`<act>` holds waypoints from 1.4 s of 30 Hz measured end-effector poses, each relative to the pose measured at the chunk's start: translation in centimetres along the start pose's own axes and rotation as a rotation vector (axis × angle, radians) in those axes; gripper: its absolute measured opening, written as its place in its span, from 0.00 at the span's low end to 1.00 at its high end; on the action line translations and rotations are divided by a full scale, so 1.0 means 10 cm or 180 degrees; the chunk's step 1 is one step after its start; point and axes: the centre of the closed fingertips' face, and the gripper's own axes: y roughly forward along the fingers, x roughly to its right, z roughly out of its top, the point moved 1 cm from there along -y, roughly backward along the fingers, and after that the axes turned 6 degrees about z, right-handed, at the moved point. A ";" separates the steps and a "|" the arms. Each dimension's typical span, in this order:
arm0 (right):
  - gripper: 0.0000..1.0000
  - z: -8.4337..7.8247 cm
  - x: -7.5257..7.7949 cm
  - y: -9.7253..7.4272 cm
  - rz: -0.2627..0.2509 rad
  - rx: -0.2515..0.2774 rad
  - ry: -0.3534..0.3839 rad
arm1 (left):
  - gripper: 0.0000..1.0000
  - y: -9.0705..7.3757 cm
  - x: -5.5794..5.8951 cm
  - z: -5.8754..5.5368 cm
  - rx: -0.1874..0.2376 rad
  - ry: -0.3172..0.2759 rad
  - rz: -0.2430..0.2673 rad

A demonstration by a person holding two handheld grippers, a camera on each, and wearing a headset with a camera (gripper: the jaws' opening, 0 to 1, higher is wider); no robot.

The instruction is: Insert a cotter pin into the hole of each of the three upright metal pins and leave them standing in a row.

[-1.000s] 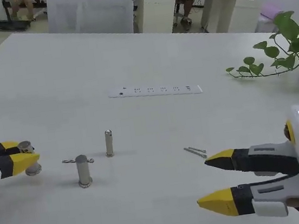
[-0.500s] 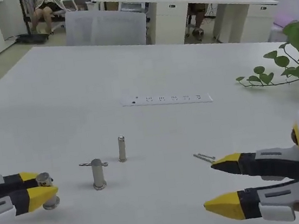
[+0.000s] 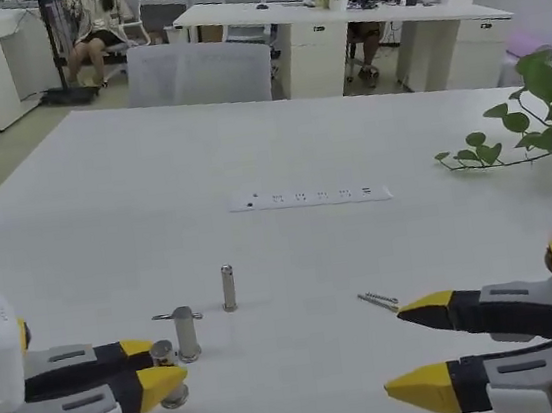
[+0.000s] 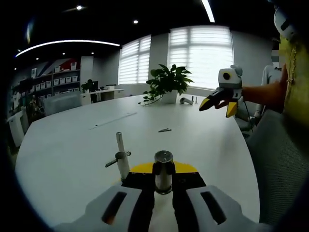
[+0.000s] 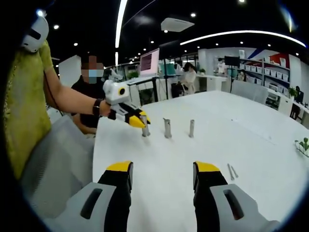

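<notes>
1. Head view puts the left gripper (image 3: pixel 162 363) low at my left, its jaws pinching the near metal pin (image 3: pixel 161 354) by the shaft. That pin stands upright on the bench (image 3: pixel 248 139).
2. Left gripper view agrees: a pad is pressed to each side of the pin, and the cap is clear above them.
3. Just beyond stands the middle metal pin (image 3: pixel 186 336), with a fitted cotter pin (image 3: pixel 176 316) crosswise through its top. The far metal pin (image 3: pixel 228 287) stands a little further on, bare. The three make a loose slanting row, none touching.
4. My right gripper (image 3: pixel 395 351) hovers at the right, jaws spread wide with nothing between them.
5. The loose cotter pins (image 3: pixel 378 302) lie flat on the bench, just beyond the right gripper's farther jaw tip and well apart from the left gripper. They look like two side by side, but they are too thin for me to be sure.
6. Their long axis runs nearly along the line the right jaws point. In the right gripper view they lie just outside the right-hand jaw, pointing away.
7. I judge the right gripper is the one to fetch a pin, being much nearer. It would need to shift sideways over them and drop, so the jaws close across the thin shaft.
8. By my reading one pin of three is fitted. I cannot make out the hole in the held pin.
</notes>
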 end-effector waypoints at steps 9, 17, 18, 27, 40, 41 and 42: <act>0.52 -0.02 0.00 -0.03 0.0006 0.0039 0.0016 | 0.10 0.27 0.16 -0.08 -0.0084 0.0041 0.0069; 0.52 -0.02 -0.01 -0.05 0.0006 0.0031 0.0016 | 0.10 0.36 0.19 -0.20 -0.0111 -0.0029 0.0119; 0.52 -0.02 -0.01 -0.05 0.0005 0.0027 0.0011 | 0.10 0.36 0.19 -0.21 -0.0120 -0.0022 0.0127; 0.52 -0.05 -0.01 -0.06 -0.0001 0.0006 0.0012 | 0.10 0.38 0.16 -0.26 -0.0116 -0.0023 0.0209; 0.52 -0.05 0.00 -0.05 0.0010 0.0011 0.0025 | 0.11 0.38 0.11 -0.28 -0.0027 -0.0064 0.0521; 0.52 -0.05 0.01 -0.05 0.0011 0.0015 0.0027 | 0.11 0.38 0.11 -0.28 -0.0028 -0.0068 0.0541; 0.52 -0.04 0.01 -0.05 0.0011 0.0017 0.0025 | 0.11 0.38 0.11 -0.29 -0.0025 -0.0072 0.0561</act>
